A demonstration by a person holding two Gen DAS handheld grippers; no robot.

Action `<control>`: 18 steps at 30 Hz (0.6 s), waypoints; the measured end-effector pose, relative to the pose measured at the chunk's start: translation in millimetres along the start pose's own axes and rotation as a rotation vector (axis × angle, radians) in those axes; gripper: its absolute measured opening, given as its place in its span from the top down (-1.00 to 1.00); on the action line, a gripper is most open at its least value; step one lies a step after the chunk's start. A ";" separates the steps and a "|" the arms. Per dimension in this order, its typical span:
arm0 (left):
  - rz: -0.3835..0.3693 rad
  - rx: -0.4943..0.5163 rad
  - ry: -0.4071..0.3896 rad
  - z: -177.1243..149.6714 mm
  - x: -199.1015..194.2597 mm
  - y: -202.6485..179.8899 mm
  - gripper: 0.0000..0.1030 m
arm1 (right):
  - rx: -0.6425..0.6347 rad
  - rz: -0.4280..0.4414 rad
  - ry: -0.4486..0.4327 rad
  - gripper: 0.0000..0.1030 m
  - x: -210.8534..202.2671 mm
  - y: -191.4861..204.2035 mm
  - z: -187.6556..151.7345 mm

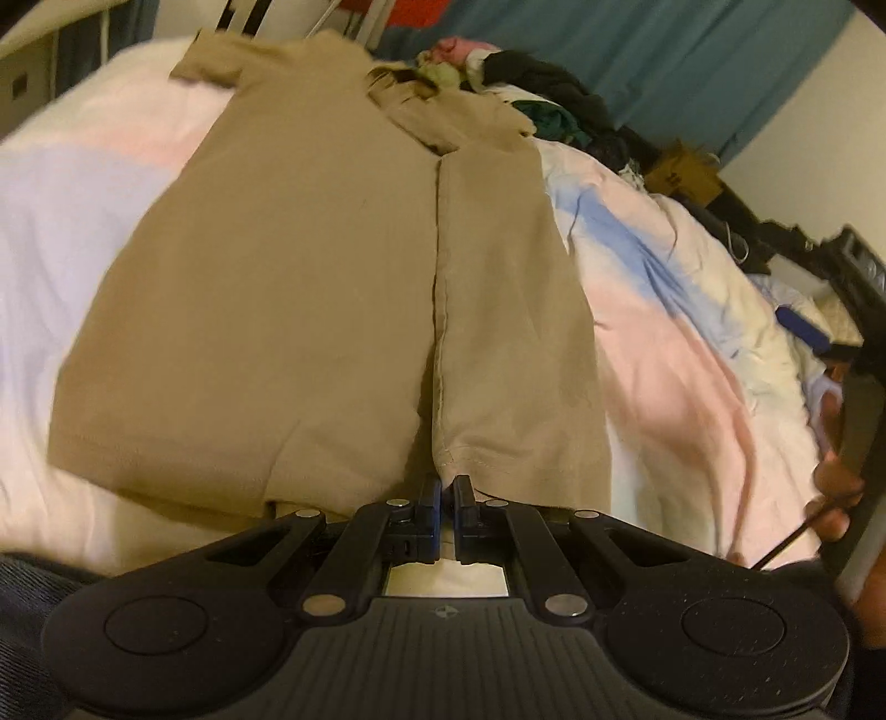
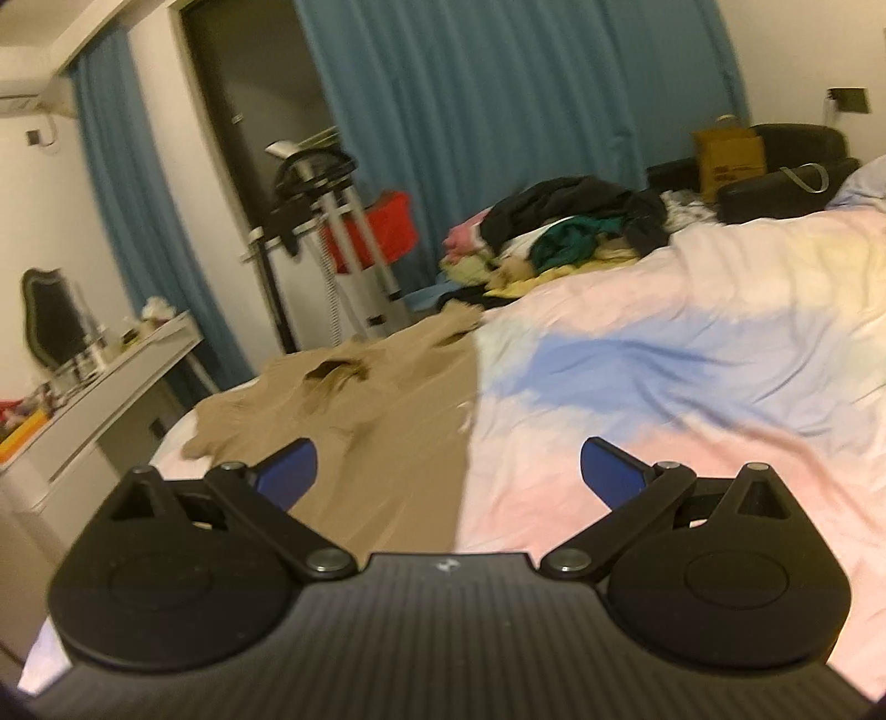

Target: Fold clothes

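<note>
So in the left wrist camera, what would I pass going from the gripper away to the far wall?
Left gripper → tan shirt → clothes pile → blue curtain.

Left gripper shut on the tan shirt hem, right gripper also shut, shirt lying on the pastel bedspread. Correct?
Not quite: the right gripper is open, jaws spread wide and empty, per the right wrist view. The left gripper is shut on the tan shirt hem, on the pastel bedspread.
</note>
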State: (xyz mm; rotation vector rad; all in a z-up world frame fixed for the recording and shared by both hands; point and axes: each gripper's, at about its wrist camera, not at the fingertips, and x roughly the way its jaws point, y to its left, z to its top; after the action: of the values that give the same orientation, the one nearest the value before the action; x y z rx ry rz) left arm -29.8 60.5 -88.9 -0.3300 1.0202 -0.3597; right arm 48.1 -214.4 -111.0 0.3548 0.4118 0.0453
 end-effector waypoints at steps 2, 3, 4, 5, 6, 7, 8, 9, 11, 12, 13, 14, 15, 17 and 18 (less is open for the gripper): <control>-0.037 -0.030 -0.001 2.7 -4.1 5.9 0.43 | -0.021 0.018 0.010 -1.00 1.9 7.0 -3.1; -0.054 -0.040 -0.008 4.2 -6.8 8.0 0.24 | -0.032 0.027 0.015 -1.00 2.8 10.5 -4.7; -0.064 -0.042 -0.020 6.3 -8.9 9.2 -0.08 | -0.039 0.031 0.015 -1.00 3.1 12.8 -5.6; -0.072 -0.045 -0.033 7.7 -11.1 10.4 -0.27 | -0.046 0.036 0.016 -1.00 3.4 15.2 -6.4; -0.075 -0.050 -0.043 8.3 -11.5 11.7 -0.32 | -0.045 0.043 0.018 -1.00 3.9 16.3 -6.7; -0.073 -0.056 -0.048 11.3 -7.6 13.6 -0.36 | -0.044 0.049 0.019 -1.00 4.4 17.4 -7.0; -0.070 -0.064 -0.047 14.1 -2.6 15.7 -0.36 | -0.037 0.059 0.020 -1.00 4.5 17.3 -7.7; -0.065 -0.075 -0.033 16.3 5.0 18.0 -0.36 | -0.029 0.069 0.019 -1.00 4.3 17.0 -8.1; -0.060 -0.097 -0.004 20.3 19.9 22.3 -0.28 | -0.017 0.086 0.016 -1.00 4.1 16.8 -8.8; -0.076 -0.109 0.013 20.1 26.1 23.3 -0.22 | -0.014 0.094 0.014 -1.00 4.1 16.9 -9.1; -0.090 -0.120 0.029 20.3 32.1 23.5 0.01 | -0.015 0.095 0.010 -1.00 3.5 17.0 -9.7; -0.100 -0.117 0.040 21.0 35.6 22.7 0.25 | -0.016 0.097 0.007 -1.00 2.9 17.1 -10.4; -0.102 -0.096 0.040 20.8 35.1 21.1 0.37 | -0.020 0.096 0.005 -1.00 3.1 17.9 -10.6; -0.096 -0.042 0.032 17.4 30.5 15.5 0.90 | -0.028 0.093 0.002 -1.00 3.5 19.4 -11.0; -0.091 -0.011 0.025 14.8 27.1 12.1 0.90 | -0.032 0.092 0.000 -1.00 3.7 20.2 -11.2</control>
State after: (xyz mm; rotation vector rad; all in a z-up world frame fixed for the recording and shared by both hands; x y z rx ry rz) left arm -2.4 60.9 -107.6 -0.3833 1.0341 -0.4409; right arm 47.6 -191.3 -115.0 0.3418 0.3944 0.1419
